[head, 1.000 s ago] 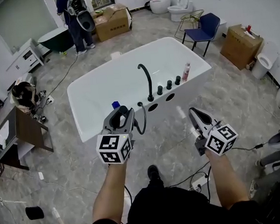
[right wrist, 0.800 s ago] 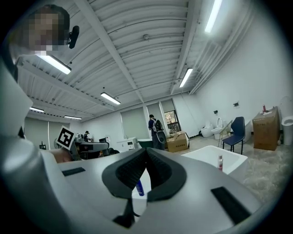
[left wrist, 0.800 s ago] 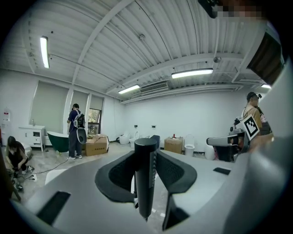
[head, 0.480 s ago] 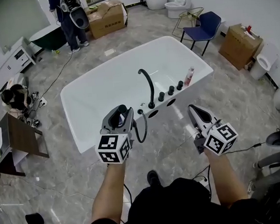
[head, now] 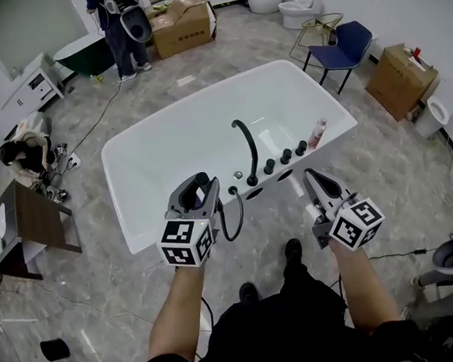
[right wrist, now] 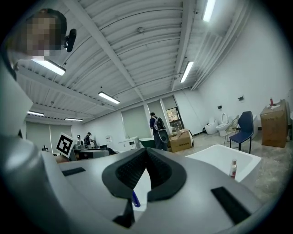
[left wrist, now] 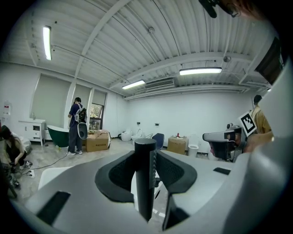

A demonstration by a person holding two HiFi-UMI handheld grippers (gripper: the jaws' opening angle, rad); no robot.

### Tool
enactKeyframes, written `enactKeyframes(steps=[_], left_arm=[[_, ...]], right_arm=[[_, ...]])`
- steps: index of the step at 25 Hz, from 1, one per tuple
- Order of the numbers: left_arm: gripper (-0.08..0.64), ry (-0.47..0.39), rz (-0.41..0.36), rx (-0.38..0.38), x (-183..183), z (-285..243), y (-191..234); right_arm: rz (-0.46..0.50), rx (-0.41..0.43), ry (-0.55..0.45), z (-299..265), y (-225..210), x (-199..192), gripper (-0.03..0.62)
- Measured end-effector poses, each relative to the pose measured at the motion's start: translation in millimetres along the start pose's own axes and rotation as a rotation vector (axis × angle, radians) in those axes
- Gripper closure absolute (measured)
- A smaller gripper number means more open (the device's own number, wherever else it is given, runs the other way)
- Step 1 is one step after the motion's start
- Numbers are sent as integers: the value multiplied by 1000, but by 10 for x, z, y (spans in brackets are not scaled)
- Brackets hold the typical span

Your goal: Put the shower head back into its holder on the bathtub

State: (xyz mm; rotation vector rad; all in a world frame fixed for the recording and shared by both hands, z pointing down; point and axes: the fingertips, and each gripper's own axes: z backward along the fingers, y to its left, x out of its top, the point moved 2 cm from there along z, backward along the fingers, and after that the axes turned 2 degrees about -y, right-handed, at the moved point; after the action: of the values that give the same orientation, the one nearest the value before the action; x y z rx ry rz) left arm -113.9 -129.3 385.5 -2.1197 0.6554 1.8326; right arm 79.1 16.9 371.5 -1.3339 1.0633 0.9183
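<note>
Grey marble floor (head: 102,289) of a bathroom showroom, with a white bathtub (head: 153,151) just ahead of both tongs.
A curved black tap (head: 247,147) rises from the tub's near rim, ahead of the gap between the two tools. The left tongs (head: 199,180) are clenched on the shower head (left wrist: 145,178), its black handle upright between the pads, and its hose (head: 229,215) loops down at their right side. The right tongs (head: 311,178) are clenched on nothing, tips meeting. A small bottle (head: 318,133) stands on the rim just beyond them.

Black shower head (left wrist: 145,178), upright, near white bathtub (head: 169,150)
</note>
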Motion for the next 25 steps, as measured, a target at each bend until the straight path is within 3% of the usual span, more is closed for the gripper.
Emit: enactKeyframes(steps=[7, 14, 20, 25], left_arm=[[410, 32, -46, 134, 17, -363, 140], [410, 53, -10, 372, 155, -805, 7], [410, 31, 23, 572, 236, -691, -8], [410, 5, 44, 644, 178, -410, 0]], right_arm=[[-47, 123, 20, -550, -538, 25, 578], [-56, 374, 128, -1257, -1245, 249, 578], [-46, 578, 196, -1644, -1184, 237, 578], [-41, 690, 237, -1749, -789, 11, 578]])
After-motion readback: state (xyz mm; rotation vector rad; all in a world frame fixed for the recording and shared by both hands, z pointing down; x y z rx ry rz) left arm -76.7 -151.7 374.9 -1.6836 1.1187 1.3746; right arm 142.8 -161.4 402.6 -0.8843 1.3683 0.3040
